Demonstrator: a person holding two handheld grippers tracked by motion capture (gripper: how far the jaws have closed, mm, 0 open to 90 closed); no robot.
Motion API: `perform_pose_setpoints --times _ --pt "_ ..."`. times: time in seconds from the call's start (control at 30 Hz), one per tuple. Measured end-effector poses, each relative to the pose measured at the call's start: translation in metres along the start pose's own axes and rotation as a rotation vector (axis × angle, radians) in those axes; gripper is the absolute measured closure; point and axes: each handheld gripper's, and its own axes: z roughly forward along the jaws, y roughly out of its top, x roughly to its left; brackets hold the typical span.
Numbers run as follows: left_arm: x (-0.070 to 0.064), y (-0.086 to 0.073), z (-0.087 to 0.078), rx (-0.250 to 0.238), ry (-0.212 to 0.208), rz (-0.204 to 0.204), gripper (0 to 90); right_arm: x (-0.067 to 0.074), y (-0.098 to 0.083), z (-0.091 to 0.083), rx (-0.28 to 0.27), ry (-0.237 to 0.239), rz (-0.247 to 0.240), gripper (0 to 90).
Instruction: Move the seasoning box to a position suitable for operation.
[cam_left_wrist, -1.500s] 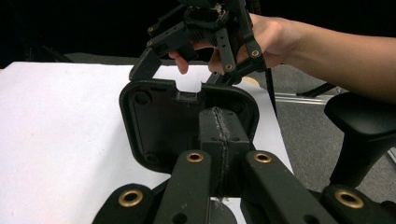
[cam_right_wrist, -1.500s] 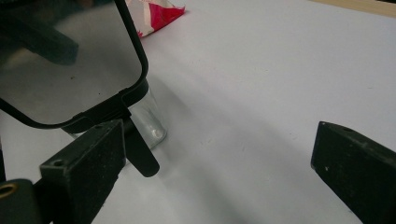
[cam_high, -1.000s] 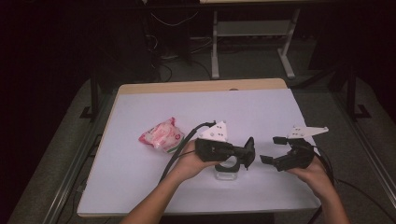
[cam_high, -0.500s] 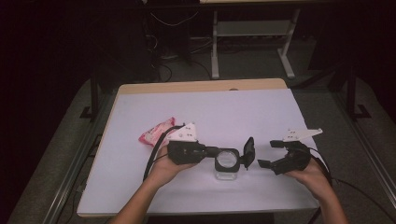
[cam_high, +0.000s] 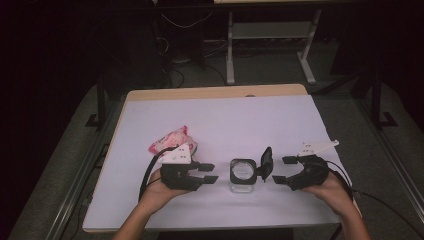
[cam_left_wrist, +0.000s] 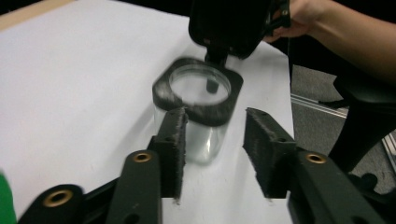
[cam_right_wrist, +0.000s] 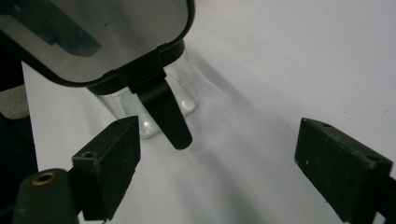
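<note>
a clear glass jar (cam_high: 243, 176) with a black square collar stands on the white bench (cam_high: 225, 120), near the middle of its near edge, its hinged black lid (cam_high: 267, 163) flipped up on the right side. the left tongs (cam_high: 210, 172) lie just left of the jar, apart from it; their jaws have just been opening and stand parted with nothing between them, the jar a little beyond the pads (cam_left_wrist: 173, 140) in the left gripper view. the right tongs (cam_high: 283, 169) sit just right of the lid, jaws wide and just closing a little, holding nothing; the lid's latch tab (cam_right_wrist: 168, 116) hangs ahead of them. a pink and white packet (cam_high: 170, 141) lies toward the left edge.
</note>
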Motion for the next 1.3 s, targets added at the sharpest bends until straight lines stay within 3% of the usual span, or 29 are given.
perform_pose_setpoints --times 0.13,0.3,0.53,0.57,0.87,1.0,1.3 --pt "-0.003 -0.010 -0.008 0.006 0.010 -0.009 50.5 0.004 -0.001 0.003 0.025 0.035 -0.016 28.0" --pt "-0.007 -0.030 -0.023 0.016 0.038 -0.037 45.1 0.009 -0.002 0.005 0.018 0.061 -0.034 42.6" --pt "-0.007 -0.051 -0.038 0.007 0.063 -0.065 42.6 0.012 -0.003 0.014 0.036 0.064 -0.039 46.2" --pt "-0.006 -0.057 -0.042 -0.013 0.061 -0.073 42.3 0.013 -0.003 0.017 0.038 0.072 -0.043 47.6" --pt "0.005 -0.069 -0.046 -0.002 0.077 -0.091 38.2 0.013 0.001 0.030 0.038 0.075 -0.084 54.9" --pt "0.010 -0.073 -0.051 -0.015 0.089 -0.112 38.2 0.014 0.004 0.035 0.048 0.089 -0.120 67.1" --pt "0.011 -0.074 -0.052 -0.021 0.088 -0.120 38.1 0.007 0.007 0.033 0.039 0.035 -0.125 70.4"
